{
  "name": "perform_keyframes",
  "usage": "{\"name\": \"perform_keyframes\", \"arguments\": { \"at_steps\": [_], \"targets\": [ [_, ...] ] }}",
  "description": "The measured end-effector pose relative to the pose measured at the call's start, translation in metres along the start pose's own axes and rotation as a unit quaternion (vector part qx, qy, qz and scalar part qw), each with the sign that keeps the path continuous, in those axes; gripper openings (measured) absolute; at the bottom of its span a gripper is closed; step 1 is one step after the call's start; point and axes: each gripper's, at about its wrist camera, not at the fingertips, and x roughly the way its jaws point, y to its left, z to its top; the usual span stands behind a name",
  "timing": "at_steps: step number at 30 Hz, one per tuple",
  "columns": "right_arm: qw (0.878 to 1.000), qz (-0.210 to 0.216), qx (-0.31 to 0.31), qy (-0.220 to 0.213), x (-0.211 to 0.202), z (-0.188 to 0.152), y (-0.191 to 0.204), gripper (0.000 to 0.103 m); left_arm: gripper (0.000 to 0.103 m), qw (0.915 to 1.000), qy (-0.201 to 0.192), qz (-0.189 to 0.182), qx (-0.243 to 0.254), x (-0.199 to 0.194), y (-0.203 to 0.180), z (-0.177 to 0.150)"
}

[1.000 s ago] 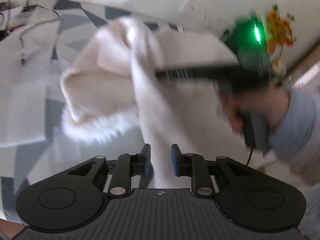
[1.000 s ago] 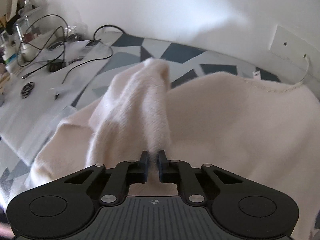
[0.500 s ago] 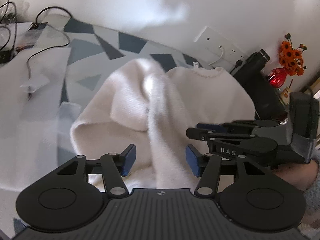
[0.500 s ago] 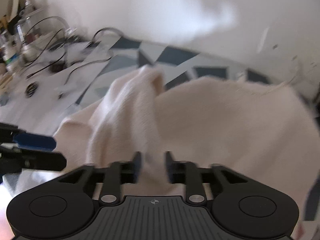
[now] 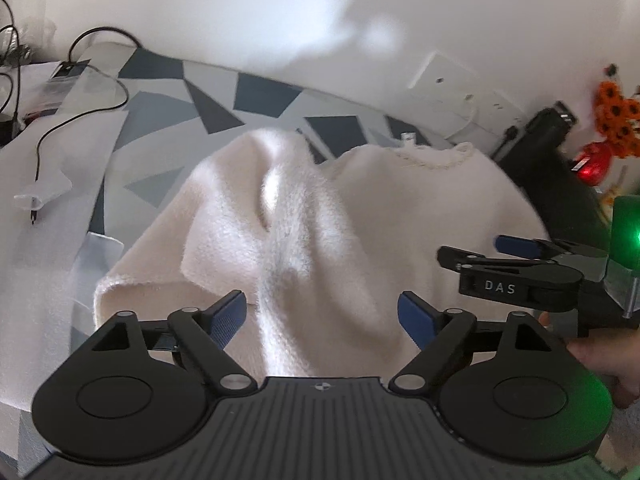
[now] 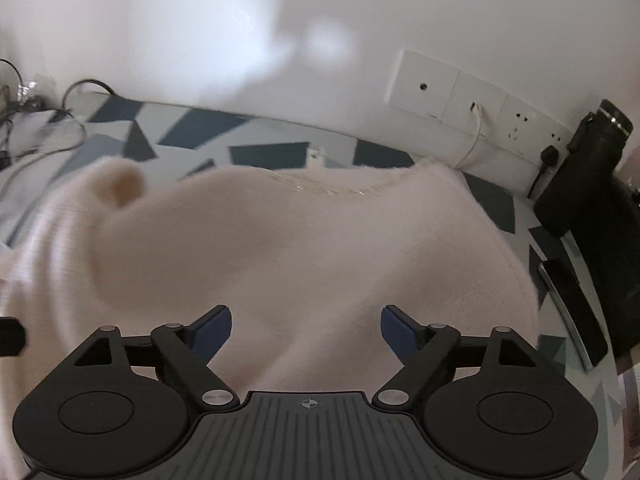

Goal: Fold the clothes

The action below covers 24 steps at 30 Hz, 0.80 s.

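A cream fluffy sweater (image 5: 320, 240) lies on a table covered by a blue-and-grey triangle cloth (image 5: 256, 96). Its sleeve is folded across the body and stands up in a loose ridge. My left gripper (image 5: 322, 316) is open just above the sweater's near part, with nothing between its blue pads. The right gripper (image 5: 472, 250) shows at the right of the left wrist view, held by a hand. In the right wrist view the sweater (image 6: 300, 248) fills the middle, its collar toward the wall, and my right gripper (image 6: 306, 330) is open over it.
Black cables (image 5: 80, 120) and small items lie on white paper at the left. A black bottle (image 6: 584, 172) stands at the right by the wall sockets (image 6: 472, 100). Orange flowers (image 5: 618, 110) and a red object sit at the far right. A dark flat device (image 6: 568, 300) lies beside the sweater.
Both grippers were shut on the sweater's sleeve a second ago; both have opened wide and let go. The sleeve has dropped onto the sweater's body. The right gripper moved to the right.
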Motion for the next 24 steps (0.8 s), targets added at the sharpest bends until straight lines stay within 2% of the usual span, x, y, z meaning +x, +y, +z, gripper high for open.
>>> {"name": "perform_keyframes", "arguments": {
  "at_steps": [1, 3, 6, 9, 13, 18, 24],
  "targets": [
    [1.0, 0.003, 0.0, 0.002, 0.007, -0.001, -0.005, 0.082, 0.086, 0.9999, 0.001, 0.011, -0.004, 0.004, -0.002, 0.0],
    [1.0, 0.012, 0.004, 0.005, 0.019, -0.002, -0.015, 0.094, 0.088, 0.9994, 0.004, 0.031, -0.014, 0.011, -0.005, 0.0],
    [1.0, 0.029, 0.004, 0.009, 0.036, -0.007, -0.027, 0.101, 0.09, 0.9978, 0.01, 0.059, -0.031, 0.023, -0.009, 0.0],
    [0.999, 0.037, -0.009, 0.027, 0.05, -0.019, -0.031, 0.102, 0.09, 0.996, 0.021, 0.079, -0.035, 0.035, -0.013, 0.0],
    [0.997, 0.07, 0.015, 0.016, 0.056, -0.029, -0.042, 0.102, 0.094, 0.9936, 0.034, 0.1, -0.041, 0.05, -0.018, 0.0],
    [0.997, 0.082, 0.011, 0.008, 0.058, -0.033, -0.048, 0.103, 0.103, 0.9915, 0.043, 0.113, -0.048, 0.063, -0.021, -0.001],
    [0.997, 0.081, 0.012, -0.001, 0.054, -0.038, -0.048, 0.103, 0.103, 0.9906, 0.05, 0.116, -0.054, 0.071, -0.021, -0.004]
  ]
}}
